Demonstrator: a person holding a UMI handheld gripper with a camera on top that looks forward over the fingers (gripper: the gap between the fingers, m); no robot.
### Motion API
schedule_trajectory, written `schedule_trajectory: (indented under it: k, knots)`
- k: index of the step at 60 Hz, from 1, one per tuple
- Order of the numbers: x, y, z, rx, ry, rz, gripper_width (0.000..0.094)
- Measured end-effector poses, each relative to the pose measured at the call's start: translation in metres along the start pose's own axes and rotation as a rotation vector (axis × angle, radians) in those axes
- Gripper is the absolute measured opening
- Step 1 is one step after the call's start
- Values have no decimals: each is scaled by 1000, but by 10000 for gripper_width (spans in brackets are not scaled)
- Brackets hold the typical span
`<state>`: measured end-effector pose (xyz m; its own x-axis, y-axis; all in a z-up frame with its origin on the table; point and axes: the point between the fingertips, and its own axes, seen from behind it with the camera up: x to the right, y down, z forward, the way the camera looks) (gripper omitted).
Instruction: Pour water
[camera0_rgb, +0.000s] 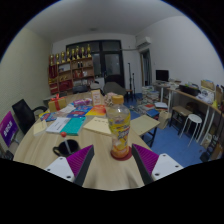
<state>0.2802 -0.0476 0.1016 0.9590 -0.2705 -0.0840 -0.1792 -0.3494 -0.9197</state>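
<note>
A clear plastic bottle (119, 128) stands on the wooden counter (100, 165) between the open tool's (113, 160) purple pads (80, 160), apparently untouched; its contents are hard to see.

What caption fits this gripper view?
Open gripper around a plastic bottle standing between its fingers on a cluttered wooden table.

Pale walls (30, 55) and a white ceiling (105, 20), with a dark window (105, 55) at the far end. Red-toned shelving (70, 68) along the back left, desks with a monitor (162, 76) along the right wall, a white stool (192, 122) standing on blue floor (180, 142). A long wooden table (105, 165) cluttered with papers (70, 125).
</note>
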Motion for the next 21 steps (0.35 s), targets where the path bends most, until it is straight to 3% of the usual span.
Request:
schedule_trajectory:
  k: [21]
  knots:
    - [-90, 4, -203, -89, 129, 1, 831]
